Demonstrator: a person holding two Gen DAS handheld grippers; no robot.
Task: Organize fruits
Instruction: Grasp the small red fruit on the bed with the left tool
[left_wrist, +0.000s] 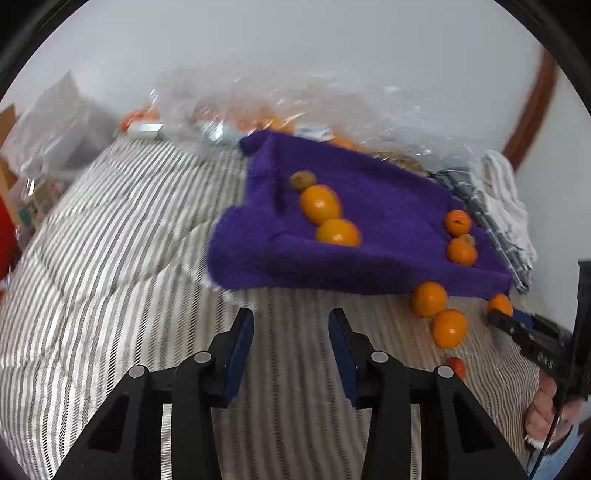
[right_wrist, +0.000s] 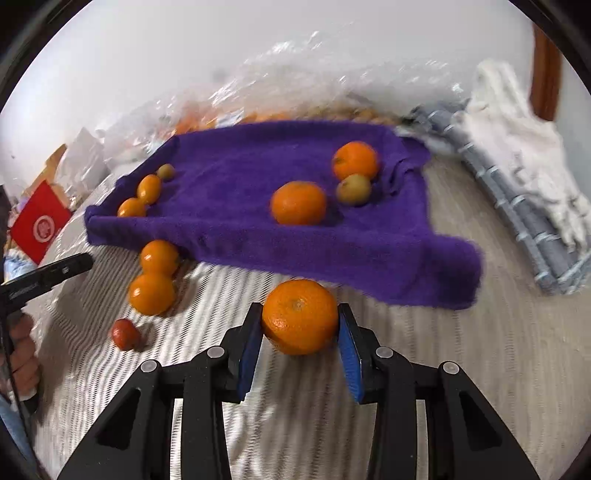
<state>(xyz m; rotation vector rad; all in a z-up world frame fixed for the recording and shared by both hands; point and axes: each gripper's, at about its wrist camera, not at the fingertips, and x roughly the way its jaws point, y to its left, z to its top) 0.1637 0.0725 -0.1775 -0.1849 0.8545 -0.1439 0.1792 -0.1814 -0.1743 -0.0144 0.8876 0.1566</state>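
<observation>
R gripper (right_wrist: 300, 317): jaws clamped on an orange (right_wrist: 300, 316), one blue pad each side, held just above the striped bedding (right_wrist: 461, 369) near the purple towel (right_wrist: 236, 206) front edge. L gripper (left_wrist: 291, 321): jaws apart, nothing btwn them, over the bedding. In right wrist view, towel at 12 o'clock w/ three oranges and two small greenish fruits on it. At 10 o'clock, off the towel, two oranges touching; small red fruit (right_wrist: 125, 334) at 9 o'clock.
</observation>
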